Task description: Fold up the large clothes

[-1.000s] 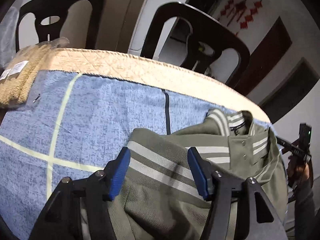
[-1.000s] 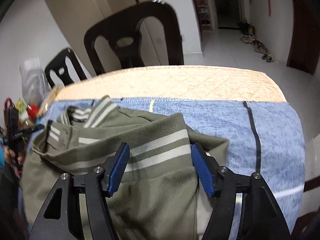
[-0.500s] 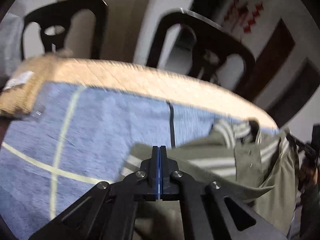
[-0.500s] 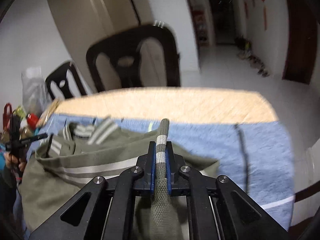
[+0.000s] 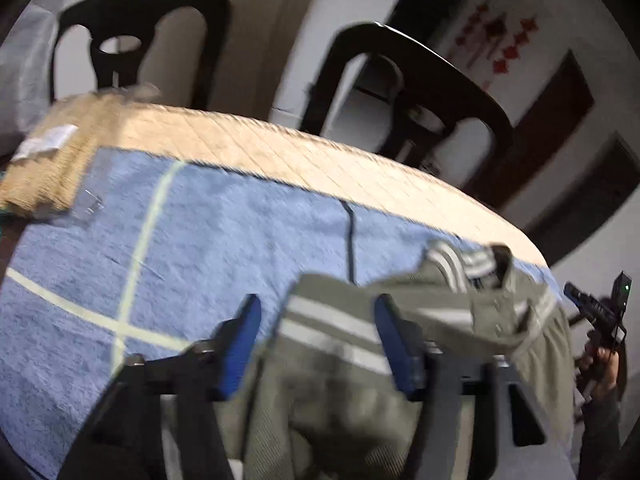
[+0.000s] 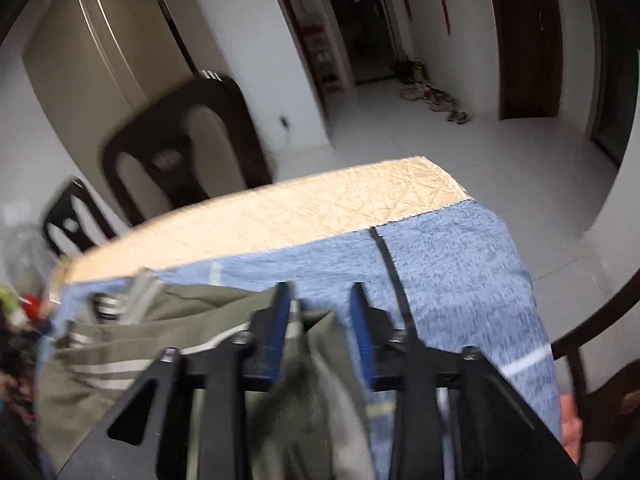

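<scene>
Both claws letting go again

Half a second back your left claw [image 5: 318, 340] and right claw [image 6: 320, 332] were pinched shut; now they're opening, the olive shirt [image 5: 344, 364] loose between them.

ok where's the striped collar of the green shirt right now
In the left wrist view the collar lies right of centre on the blue cloth, near the table's far edge, beyond the left tool.

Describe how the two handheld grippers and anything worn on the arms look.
Both the left gripper and the right gripper have black angular frames with triangular cut-outs and silver screw heads. Each carries two flat blue pads as fingertips. In the left wrist view the right gripper shows a small green light, and a dark sleeve covers the arm below it.
</scene>
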Demonstrator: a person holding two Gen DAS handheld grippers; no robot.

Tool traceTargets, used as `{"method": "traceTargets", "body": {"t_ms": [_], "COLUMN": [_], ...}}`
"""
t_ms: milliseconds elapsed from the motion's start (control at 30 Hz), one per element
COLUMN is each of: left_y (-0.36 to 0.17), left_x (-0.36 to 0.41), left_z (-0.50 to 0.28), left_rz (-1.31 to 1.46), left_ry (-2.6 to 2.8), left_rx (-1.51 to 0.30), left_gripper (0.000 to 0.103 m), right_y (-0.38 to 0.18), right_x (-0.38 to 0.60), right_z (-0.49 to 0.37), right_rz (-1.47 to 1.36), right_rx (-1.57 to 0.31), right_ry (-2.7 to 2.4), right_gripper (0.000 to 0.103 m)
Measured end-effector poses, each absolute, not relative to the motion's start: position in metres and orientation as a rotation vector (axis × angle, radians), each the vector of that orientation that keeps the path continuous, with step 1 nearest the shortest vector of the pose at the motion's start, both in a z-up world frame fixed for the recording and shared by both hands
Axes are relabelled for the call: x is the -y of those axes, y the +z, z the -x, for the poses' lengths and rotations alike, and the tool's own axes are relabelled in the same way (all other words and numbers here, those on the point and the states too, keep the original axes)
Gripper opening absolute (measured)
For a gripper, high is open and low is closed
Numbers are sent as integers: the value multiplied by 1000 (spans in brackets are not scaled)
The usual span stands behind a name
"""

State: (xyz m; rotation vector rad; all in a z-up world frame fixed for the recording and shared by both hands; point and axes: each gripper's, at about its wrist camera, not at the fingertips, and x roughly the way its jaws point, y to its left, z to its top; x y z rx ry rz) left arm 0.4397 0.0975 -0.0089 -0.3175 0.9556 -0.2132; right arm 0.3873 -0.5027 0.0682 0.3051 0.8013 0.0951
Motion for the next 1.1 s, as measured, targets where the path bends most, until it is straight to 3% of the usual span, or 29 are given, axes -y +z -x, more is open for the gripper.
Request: {"method": "traceTargets", "body": {"t_ms": [100,300,333,400,567,667,767,867,933,967,1000,1100], "left_y": [-13,-40,-39,-34,6,4,-19,-18,-5,0,6,17], "left_x": [-87,-73,-68,-61,-70,-96,-96,-107,-113,-116,-121,-134], "left_z": [-439,-464,-466,-463,-434,-443,-462,-453,-435,-422,-408,-362], "left_rz": [255,222,199,159,150,234,139,212,229,249,283,342], "left_ry": [-263,-214,-202,-183,-139,-80,95,58,31,5,-23,-83], "left_rx": [-994,-1071,-1075,-1048,-823,-828,-921,-928,-889,-878,-864,-861], "left_gripper": [69,72,67,16,9,10,10,11,29,48,58,61], "right_y": [77,60,55,47,47,47,44,52,53,52,50,39], "right_x": [500,487,485,485,487,488,487,484,482,482,483,492], "right_z": [-363,-328,-326,-319,-309,-306,-303,-291,-283,-278,-274,-260], "right_rz": [-299,-283,-277,-276,-311,-312,-319,-319,-304,-296,-293,-319], "right_rx": [-784,-826,-839,-861,-838,-836,-858,-851,-858,-869,-876,-895], "right_ry": [145,200,199,190,188,184,179,222,249,252,251,242], "right_gripper": [39,42,42,42,42,42,51,57,62,63,64,70]}}
